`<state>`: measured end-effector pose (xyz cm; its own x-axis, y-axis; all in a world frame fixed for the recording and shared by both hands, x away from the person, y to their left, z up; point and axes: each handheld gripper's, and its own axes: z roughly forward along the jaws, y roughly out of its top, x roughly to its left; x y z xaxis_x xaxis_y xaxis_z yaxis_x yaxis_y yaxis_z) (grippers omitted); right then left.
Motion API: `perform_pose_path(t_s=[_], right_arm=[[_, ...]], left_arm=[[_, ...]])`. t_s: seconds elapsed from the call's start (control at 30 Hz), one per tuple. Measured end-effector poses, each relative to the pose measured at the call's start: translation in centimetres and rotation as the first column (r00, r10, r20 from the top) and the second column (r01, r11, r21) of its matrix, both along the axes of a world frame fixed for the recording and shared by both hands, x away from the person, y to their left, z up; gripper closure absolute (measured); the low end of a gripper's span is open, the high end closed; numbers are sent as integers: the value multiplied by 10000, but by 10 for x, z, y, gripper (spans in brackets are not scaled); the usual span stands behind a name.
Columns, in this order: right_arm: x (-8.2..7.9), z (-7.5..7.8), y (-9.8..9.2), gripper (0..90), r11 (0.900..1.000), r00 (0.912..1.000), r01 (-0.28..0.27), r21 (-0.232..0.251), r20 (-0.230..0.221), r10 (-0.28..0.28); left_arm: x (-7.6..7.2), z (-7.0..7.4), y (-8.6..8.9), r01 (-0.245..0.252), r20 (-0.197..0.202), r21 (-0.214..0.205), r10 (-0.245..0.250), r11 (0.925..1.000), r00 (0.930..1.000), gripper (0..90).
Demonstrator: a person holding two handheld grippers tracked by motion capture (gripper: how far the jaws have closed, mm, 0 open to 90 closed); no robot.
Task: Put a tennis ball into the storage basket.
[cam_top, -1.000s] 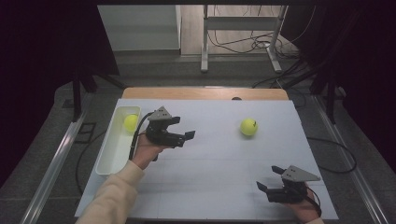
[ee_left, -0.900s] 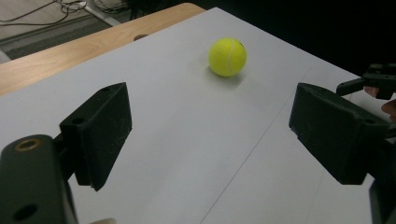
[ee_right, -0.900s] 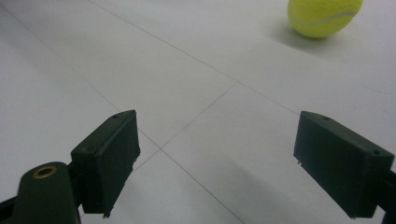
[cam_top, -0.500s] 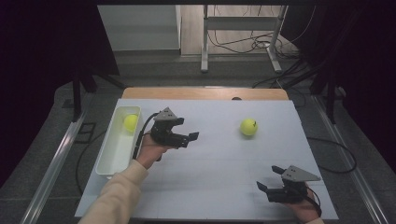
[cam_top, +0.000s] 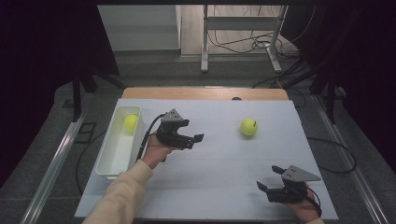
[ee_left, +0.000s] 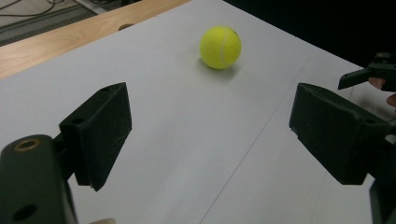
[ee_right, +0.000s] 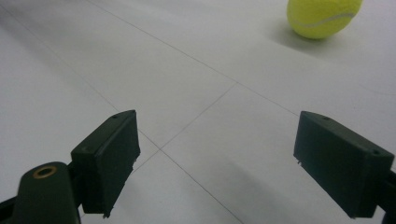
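left gripper (cam_top: 195,138): jaws apart, empty, has edged right from beside white bin (cam_top: 108,161) toward loose tennis ball (cam_top: 249,126) at far right, ball well apart | second ball (cam_top: 130,122) in bin's far end | right gripper (cam_top: 269,178): jaws apart, empty, unmoved near right | approach under way

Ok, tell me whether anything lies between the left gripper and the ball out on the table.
Nothing visible does. The left gripper has its fingers open and empty, aimed across bare white table at the ball. The right gripper sits off to the near side, out of that line.
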<state>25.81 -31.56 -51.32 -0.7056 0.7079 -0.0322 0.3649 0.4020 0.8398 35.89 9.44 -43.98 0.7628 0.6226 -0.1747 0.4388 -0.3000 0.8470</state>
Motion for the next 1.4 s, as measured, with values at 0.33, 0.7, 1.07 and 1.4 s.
perform_pose_path(t_s=[0.33, 0.7, 1.07, 1.4], right_arm=[[0, 0, 0, 147, 10000, 10000, 12, 21, 8, -12], [0, 0, -1, 147, 10000, 10000, 53, -3, 9, -53], [0, 0, -1, 147, 10000, 10000, 64, 20, 11, -64], [0, 0, -1, 147, 9999, 10000, 83, 94, -12, -82]], left_arm=[[3, -5, -12, 131, -60, 89, -131, 9999, 9999, 138], [7, -8, -23, 263, -115, 164, -261, 9995, 9996, 140], [11, -11, -32, 350, -195, 207, -345, 9992, 9992, 140], [16, -17, -42, 470, -338, 244, -462, 9986, 9984, 140]])
